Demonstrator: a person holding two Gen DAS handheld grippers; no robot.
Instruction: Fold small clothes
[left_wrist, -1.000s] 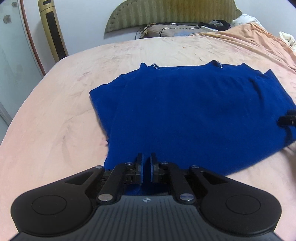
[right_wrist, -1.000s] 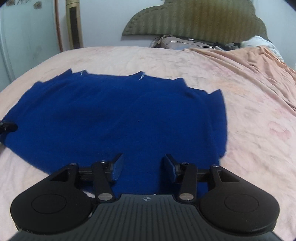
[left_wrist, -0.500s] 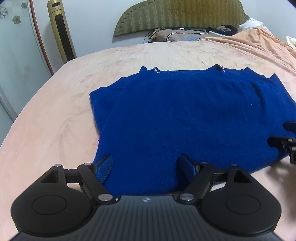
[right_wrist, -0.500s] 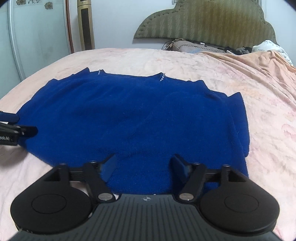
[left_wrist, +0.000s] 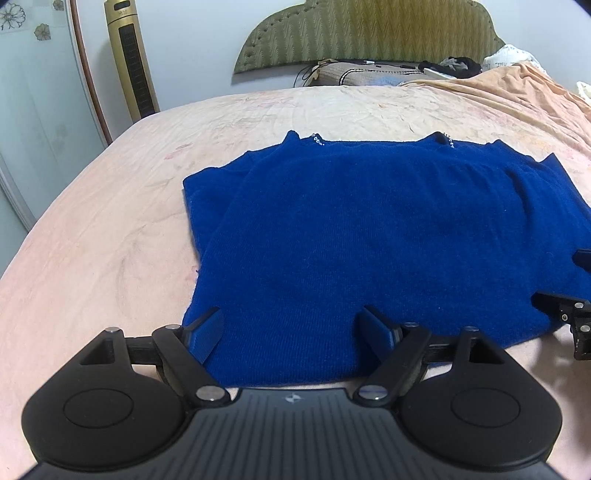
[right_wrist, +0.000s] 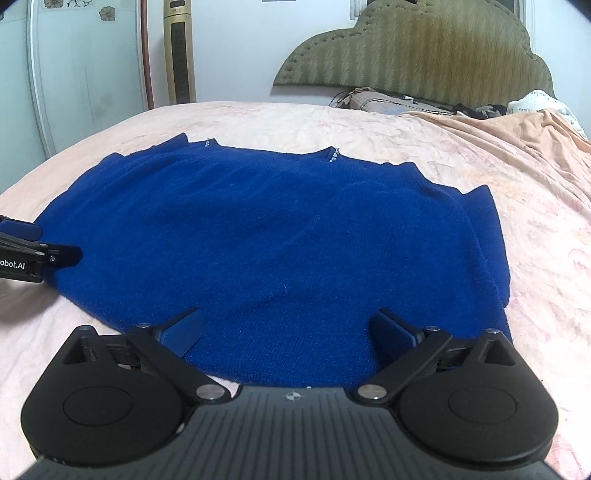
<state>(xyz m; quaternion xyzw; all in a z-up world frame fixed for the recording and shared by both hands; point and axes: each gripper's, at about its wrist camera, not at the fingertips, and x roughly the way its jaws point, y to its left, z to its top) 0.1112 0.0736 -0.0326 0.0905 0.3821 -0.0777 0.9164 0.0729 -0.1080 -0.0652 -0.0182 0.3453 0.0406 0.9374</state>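
Nearest each camera, the left gripper (left_wrist: 291, 326) stands spread wide and the right gripper (right_wrist: 290, 326) is opening, both over the near hem of the blue sweater (left_wrist: 369, 229), clamping nothing. Beyond them the sweater lies flat on the pink bedsheet (left_wrist: 92, 240), with the green headboard (left_wrist: 369, 33) farthest back.

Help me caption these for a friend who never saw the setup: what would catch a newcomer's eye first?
The deep blue sweater spread flat on the pale pink bedsheet dominates both views, its beaded neckline toward the green headboard. Next come the two black claws at its near hem: the left claw open, the right claw opening wide, neither pinching the knit.
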